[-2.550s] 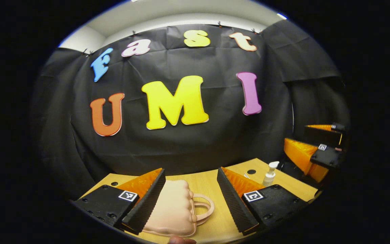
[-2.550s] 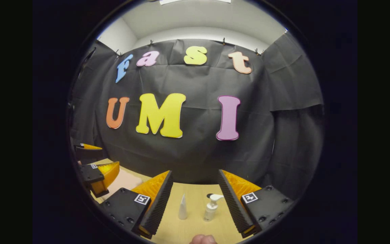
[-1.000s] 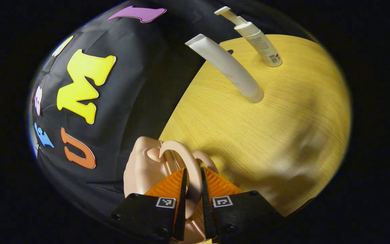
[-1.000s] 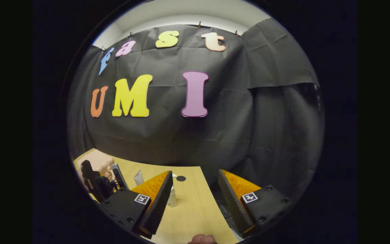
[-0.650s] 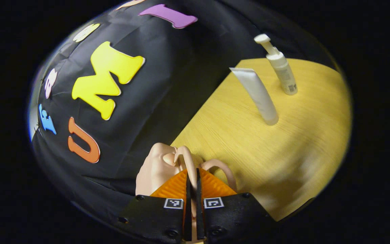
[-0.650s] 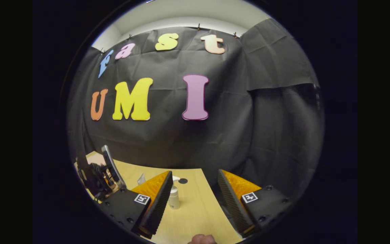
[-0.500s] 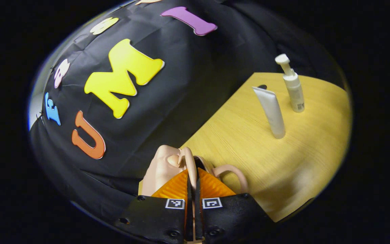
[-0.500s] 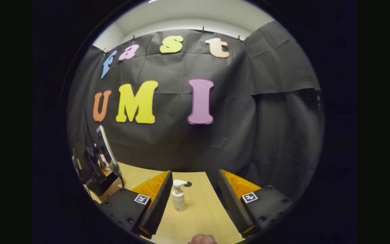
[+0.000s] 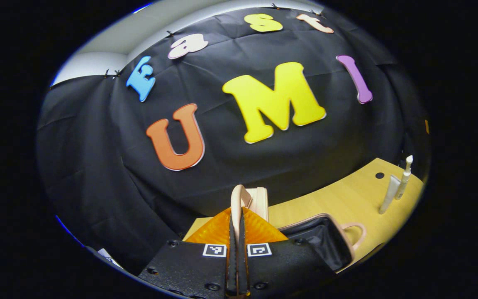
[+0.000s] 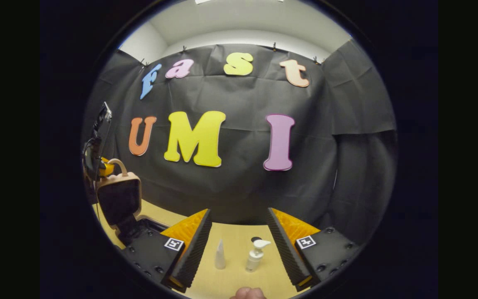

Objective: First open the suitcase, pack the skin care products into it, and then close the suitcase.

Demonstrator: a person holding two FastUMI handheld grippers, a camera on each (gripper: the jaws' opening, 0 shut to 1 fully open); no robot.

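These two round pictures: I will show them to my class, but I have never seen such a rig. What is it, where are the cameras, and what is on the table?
A person holds a two-finger gripper in each hand; a fisheye camera rides on each. In the left gripper view, the left gripper is shut on the lid handle of a small pink suitcase, lifted open to show its dark lining. In the right gripper view, the right gripper is open over the wooden table, where a white tube and a pump bottle stand upright, not yet packed.

left gripper view: close over suitcase [image 9: 318,238] | right gripper view: farther right | shared: table [image 10: 239,245]
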